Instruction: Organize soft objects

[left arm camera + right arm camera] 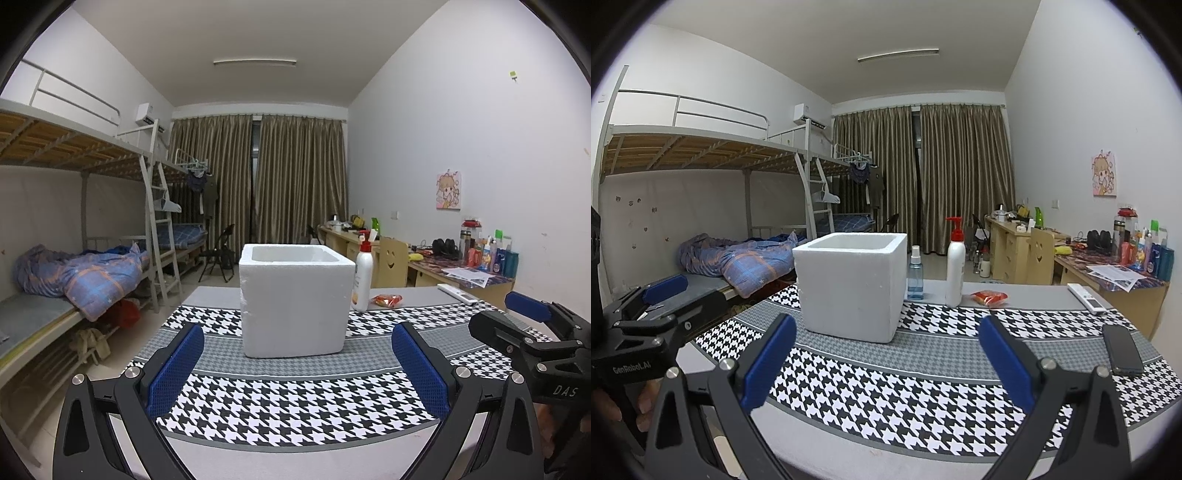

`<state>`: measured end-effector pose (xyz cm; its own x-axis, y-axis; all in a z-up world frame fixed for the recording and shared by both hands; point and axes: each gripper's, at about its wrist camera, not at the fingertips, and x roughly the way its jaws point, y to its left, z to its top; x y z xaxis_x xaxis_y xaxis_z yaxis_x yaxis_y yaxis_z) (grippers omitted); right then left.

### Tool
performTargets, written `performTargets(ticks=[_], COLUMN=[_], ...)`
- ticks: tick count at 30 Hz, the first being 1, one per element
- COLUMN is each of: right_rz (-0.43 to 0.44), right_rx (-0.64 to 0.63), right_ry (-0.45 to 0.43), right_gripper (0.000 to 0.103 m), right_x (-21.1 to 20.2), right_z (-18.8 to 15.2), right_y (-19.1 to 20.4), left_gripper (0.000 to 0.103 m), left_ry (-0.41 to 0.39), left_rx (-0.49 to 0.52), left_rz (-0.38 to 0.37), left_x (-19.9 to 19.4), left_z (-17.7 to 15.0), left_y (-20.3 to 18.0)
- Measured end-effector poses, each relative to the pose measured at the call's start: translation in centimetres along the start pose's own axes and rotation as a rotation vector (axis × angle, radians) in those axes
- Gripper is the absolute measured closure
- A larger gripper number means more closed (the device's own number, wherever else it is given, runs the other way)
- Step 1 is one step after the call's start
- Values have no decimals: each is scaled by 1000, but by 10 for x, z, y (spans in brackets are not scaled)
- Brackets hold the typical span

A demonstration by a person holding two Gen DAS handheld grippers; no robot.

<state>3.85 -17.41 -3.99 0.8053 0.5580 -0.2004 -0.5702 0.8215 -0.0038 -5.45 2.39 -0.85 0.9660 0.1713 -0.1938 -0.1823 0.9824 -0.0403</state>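
A white foam box [294, 301] stands open-topped on the houndstooth tablecloth [295, 410]; it also shows in the right wrist view [851, 286]. A small red soft packet [386, 300] lies behind it to the right, also in the right wrist view [990, 297]. My left gripper [297, 363] is open and empty, held in front of the box. My right gripper [886, 356] is open and empty, in front of and right of the box. The right gripper shows at the left view's right edge [532, 325]; the left gripper shows at the right view's left edge [653, 306].
A white pump bottle [955, 267] and a blue spray bottle [915, 275] stand behind the box. A white remote [1086, 297] and a black phone [1121, 349] lie on the table's right. Bunk beds [720, 206] stand left, cluttered desks [1108, 266] right.
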Motion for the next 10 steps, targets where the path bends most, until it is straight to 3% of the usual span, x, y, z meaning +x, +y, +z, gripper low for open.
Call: performTargets(ticks=[10], right_rz=[0], right_rx=[-1], right_ry=[5], right_gripper=[2], right_x=[1], right_z=[-2], right_y=[-1], left_gripper=[1], left_ry=[6], left_rx=[-6], left_rz=[-2], left_x=[1], left_z=[0], left_y=[2])
